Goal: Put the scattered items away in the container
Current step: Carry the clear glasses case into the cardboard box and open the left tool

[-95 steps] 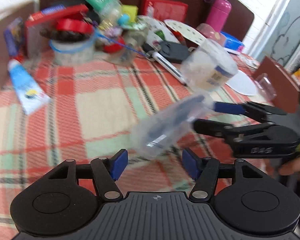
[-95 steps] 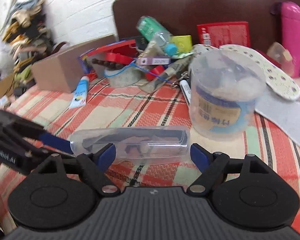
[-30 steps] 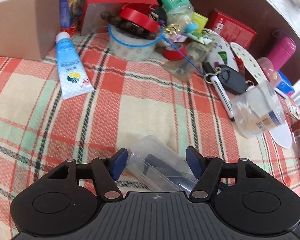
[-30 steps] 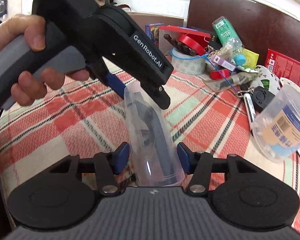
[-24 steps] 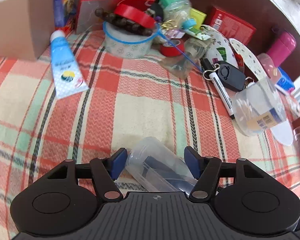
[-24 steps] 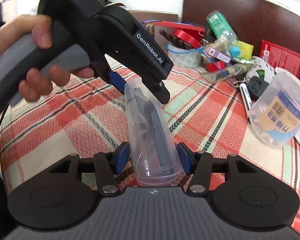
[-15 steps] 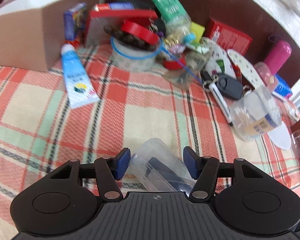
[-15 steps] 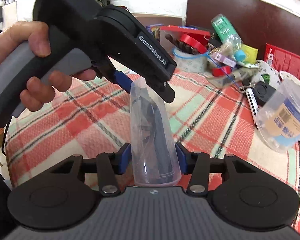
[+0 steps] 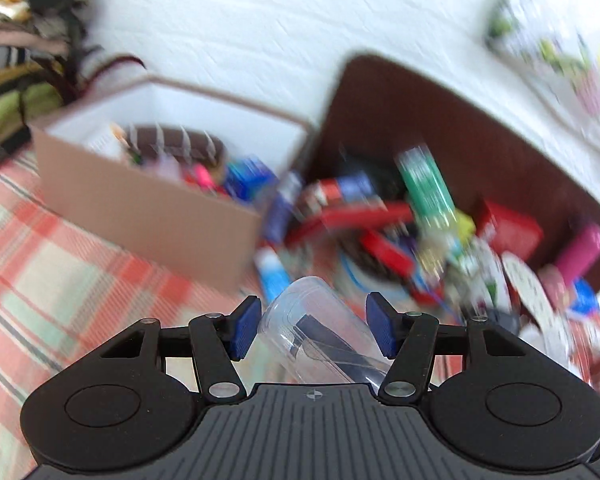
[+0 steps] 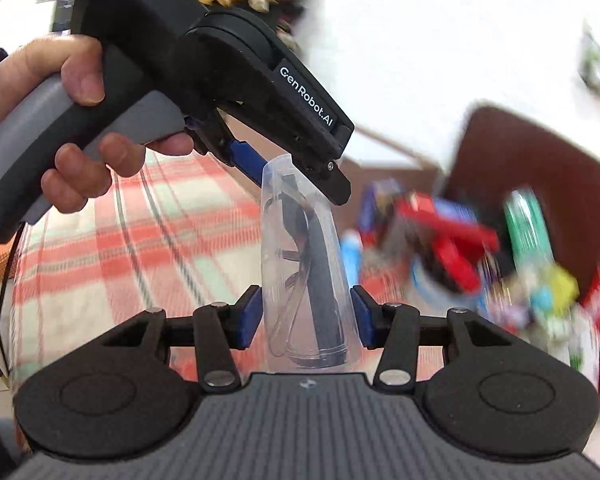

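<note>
white brick wall and a dark chair back fill the upper part of both views, and below them a counter (image 9: 52,264) is seen, covered in a red and green checked cloth. a clear case (image 9: 320,344) with dark glasses inside is held off the counter at both ends: the left gripper (image 9: 312,328) has its jaws closed on one end, seen in the lower middle of its view, and the right gripper (image 10: 304,322) has its jaws pressed against the other end.

a cardboard box (image 9: 148,200), at middle left of the left view, is taken to be the container; some coloured things already lie in it, though blur hides what they are. the case is not yet in it. a heap (image 9: 420,232) of bottles, tape and packets at middle right is judged to remain unsorted, so the task appears only partly done.
</note>
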Demonstrator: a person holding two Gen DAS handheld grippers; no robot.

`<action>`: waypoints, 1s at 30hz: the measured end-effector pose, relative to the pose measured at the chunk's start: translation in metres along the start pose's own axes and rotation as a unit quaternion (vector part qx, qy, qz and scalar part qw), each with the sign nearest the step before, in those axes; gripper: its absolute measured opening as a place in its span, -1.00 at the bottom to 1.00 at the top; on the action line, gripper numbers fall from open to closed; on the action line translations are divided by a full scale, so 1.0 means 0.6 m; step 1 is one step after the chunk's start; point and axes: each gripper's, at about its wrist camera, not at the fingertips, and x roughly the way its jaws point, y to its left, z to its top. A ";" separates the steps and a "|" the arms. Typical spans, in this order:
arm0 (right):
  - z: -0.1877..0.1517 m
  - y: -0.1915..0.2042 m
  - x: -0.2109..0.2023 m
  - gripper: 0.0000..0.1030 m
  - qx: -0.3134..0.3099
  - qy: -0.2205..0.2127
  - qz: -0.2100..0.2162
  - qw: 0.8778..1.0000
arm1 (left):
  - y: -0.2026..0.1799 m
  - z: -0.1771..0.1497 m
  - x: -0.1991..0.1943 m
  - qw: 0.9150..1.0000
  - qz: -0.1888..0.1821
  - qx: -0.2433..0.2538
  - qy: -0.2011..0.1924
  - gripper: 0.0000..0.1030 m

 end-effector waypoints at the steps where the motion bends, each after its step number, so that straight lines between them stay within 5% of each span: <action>1: 0.018 -0.002 0.012 0.00 -0.011 -0.005 0.006 1.000 | 0.012 0.019 -0.003 1.000 0.001 -0.005 -0.007 0.16; 7: 0.128 -0.030 0.090 0.00 -0.065 -0.032 0.018 0.997 | 0.073 0.142 0.005 0.999 0.006 -0.029 -0.044 0.16; 13: 0.207 -0.080 0.197 -0.01 -0.109 -0.044 0.020 0.993 | 0.133 0.250 0.085 0.997 -0.005 -0.051 -0.048 0.16; 26: 0.233 -0.199 0.451 -0.05 -0.166 0.007 0.015 0.986 | 0.204 0.363 0.307 0.998 -0.011 -0.051 -0.022 0.16; 27: 0.231 -0.205 0.463 -0.04 -0.170 0.013 0.011 0.985 | 0.207 0.364 0.320 0.998 -0.013 -0.054 -0.019 0.19; 29: 0.229 -0.211 0.485 0.02 -0.178 0.031 -0.011 0.983 | 0.212 0.366 0.345 0.998 -0.010 -0.057 -0.009 0.55; 30: 0.228 -0.211 0.494 0.33 -0.180 0.044 -0.027 0.982 | 0.212 0.363 0.354 0.998 0.007 -0.056 -0.002 0.75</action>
